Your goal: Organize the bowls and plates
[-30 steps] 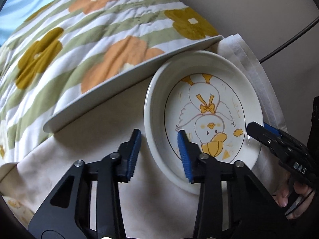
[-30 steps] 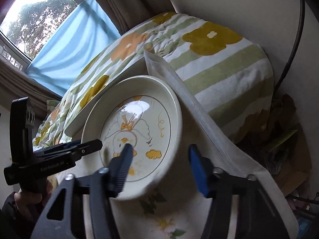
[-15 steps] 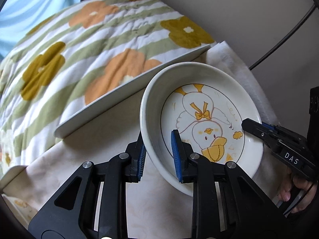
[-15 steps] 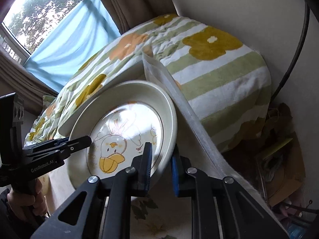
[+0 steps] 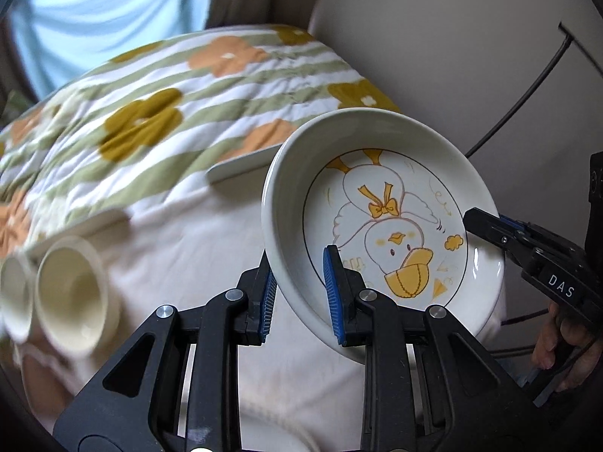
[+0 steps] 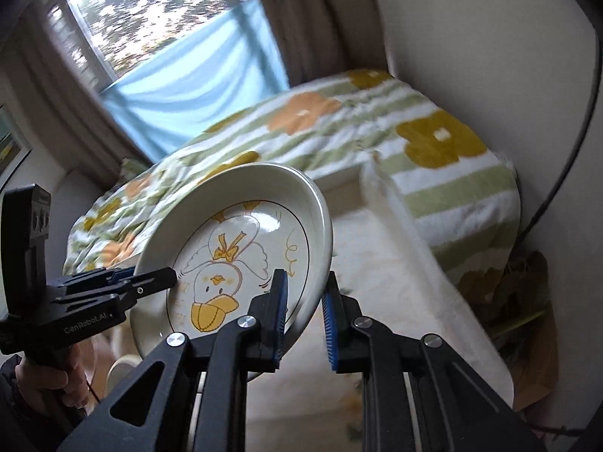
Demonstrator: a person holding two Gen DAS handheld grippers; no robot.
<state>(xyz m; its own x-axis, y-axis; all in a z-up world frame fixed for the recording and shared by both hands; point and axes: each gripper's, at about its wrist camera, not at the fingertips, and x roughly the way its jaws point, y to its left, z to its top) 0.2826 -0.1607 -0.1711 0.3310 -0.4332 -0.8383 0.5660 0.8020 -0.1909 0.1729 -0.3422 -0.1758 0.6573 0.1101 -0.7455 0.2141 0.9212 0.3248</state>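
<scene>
A white deep plate [image 5: 392, 196] with a yellow duck drawing hangs tilted above the cloth-covered table [image 5: 196, 248]. My left gripper [image 5: 299, 271] is shut on its near-left rim, one blue pad inside and one outside. At the plate's right edge my right gripper [image 5: 486, 222] pinches the rim. In the right wrist view the same plate [image 6: 241, 233] is clamped at its right rim by my right gripper [image 6: 305, 290]. My left gripper [image 6: 158, 277] grips the opposite side, held by a person's hand [image 6: 49, 380].
Two cream cups [image 5: 71, 293] lie blurred at the left on the cloth. A flat white tray [image 5: 241, 167] pokes out from under a flowered striped quilt [image 5: 169, 113]. A wall with a black cable [image 5: 527, 98] is close on the right.
Both grippers went from open beside the plate to shut on its rim. The plate has come up off the cloth, and the cups have come into view.
</scene>
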